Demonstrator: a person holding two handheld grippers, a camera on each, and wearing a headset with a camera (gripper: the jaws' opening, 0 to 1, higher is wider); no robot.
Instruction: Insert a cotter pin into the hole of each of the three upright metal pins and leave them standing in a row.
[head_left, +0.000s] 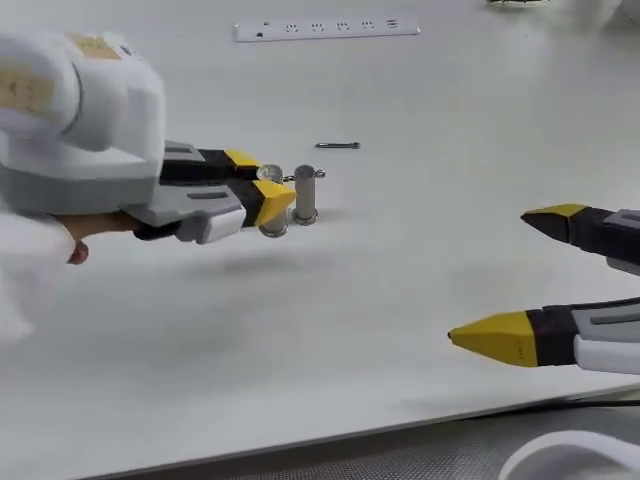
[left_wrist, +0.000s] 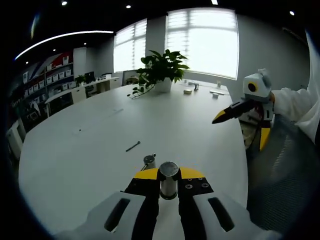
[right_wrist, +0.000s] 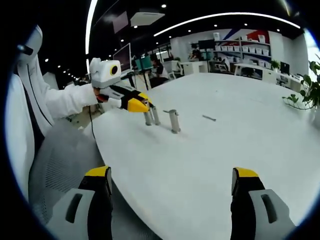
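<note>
1. Gripping one pin (left_wrist: 169, 180), the left claw (head_left: 265, 183) sits just beside a neighbour pin (head_left: 305, 195).
2. Right claw (head_left: 488, 277), at 4 o'clock, gapes wide, empty.
3. Loose cotter (head_left: 337, 146) lies on the counter (head_left: 350, 350) at 1 o'clock.
4. Risk: shifting the held pin could topple its neighbour.

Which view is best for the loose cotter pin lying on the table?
Head view: the loose cotter pin lies side-on on the bare table, full length clear. Left gripper view shows it as a thin sliver beyond the metal pin in its jaws. Right gripper view: small, distant.
</note>
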